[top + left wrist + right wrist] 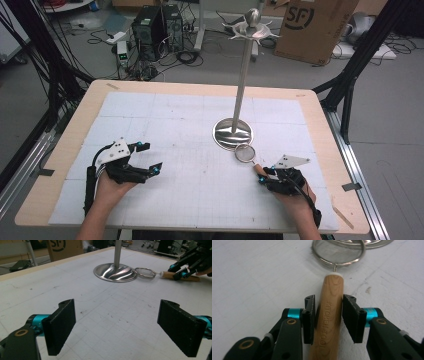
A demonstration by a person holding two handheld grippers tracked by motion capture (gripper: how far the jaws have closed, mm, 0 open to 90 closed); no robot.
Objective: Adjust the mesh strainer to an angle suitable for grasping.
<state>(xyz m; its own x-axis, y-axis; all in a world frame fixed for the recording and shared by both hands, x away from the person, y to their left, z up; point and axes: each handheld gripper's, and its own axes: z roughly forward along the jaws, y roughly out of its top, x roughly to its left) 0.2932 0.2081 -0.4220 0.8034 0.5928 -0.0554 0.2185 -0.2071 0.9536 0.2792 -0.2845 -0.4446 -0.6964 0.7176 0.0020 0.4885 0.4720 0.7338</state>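
Two hand-held grippers sit near the tabletop's near edge, one in each of your hands. Your left hand-held gripper (150,157) rests toward the near left corner with its jaws spread wide and nothing between them; its pads (60,325) frame bare white grid mat (105,315). Your right hand-held gripper (328,315), toward the near right corner, has its jaws drawn in against both sides of the wooden handle (329,315) of a small mesh strainer (245,153), so it grips that handle; lettering on the wood reads "KITCHEN TOOL". The handle lies flat on the mat, pointing away from you. Just beyond it, the strainer's round wire basket (338,251) rests against the rim of a polished steel stand's base (232,133), right of the tabletop's centre. The stand's pole (242,75) rises upright to pronged arms (252,31) at the top.
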